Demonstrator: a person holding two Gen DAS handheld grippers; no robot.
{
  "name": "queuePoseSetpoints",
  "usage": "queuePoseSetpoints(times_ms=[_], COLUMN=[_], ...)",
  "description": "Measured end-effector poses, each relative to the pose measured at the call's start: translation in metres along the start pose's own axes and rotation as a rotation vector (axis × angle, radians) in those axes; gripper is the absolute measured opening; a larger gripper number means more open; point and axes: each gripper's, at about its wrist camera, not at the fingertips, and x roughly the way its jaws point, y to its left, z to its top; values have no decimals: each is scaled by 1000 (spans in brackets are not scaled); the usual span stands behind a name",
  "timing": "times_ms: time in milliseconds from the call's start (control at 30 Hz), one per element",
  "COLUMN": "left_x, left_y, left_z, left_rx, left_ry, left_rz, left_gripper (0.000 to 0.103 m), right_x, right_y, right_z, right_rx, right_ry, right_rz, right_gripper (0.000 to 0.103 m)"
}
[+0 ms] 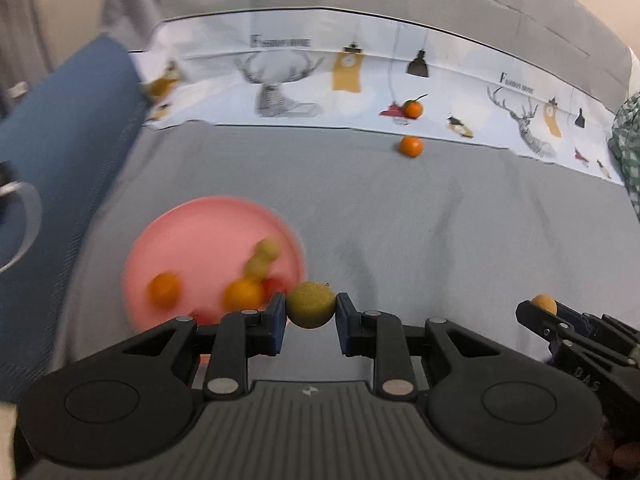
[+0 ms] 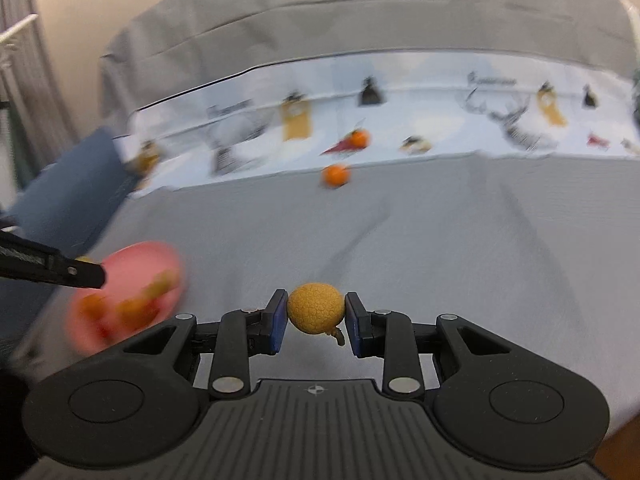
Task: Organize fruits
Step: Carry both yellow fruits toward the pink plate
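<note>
left wrist: low, forward | right wrist: same | shared: pink plate (image 1: 208, 236)

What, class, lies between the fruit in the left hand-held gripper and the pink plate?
Nothing visible. The left hand-held gripper holds a greenish fruit at the pink plate near edge; only grey cloth lies around it.

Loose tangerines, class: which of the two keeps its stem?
The farther tangerine, lying on the printed cloth, shows a thin stem; the nearer tangerine on the grey sheet shows none.
</note>
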Motion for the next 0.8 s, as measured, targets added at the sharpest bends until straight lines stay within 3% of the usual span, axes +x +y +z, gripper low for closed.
queuePoseSetpoints(times_ms=[167,367,800], left_x=[-57,-105,-150], left_y=[30,51,63], left_z=[-43,-83,-111], left_rx=[-35,-64,-121], left_ry=[-52,-132,-239], left_rz=[37,51,23], left_gripper=[29,29,29], right_x=[-38,-77,-115], right_y=[51,100,128], right_z=[-12,-20,-36], right_rx=[-72,-213,-285], right_ry=[-6,-86,-126], right_rz=[79,112,108], right_gripper=[32,32,32])
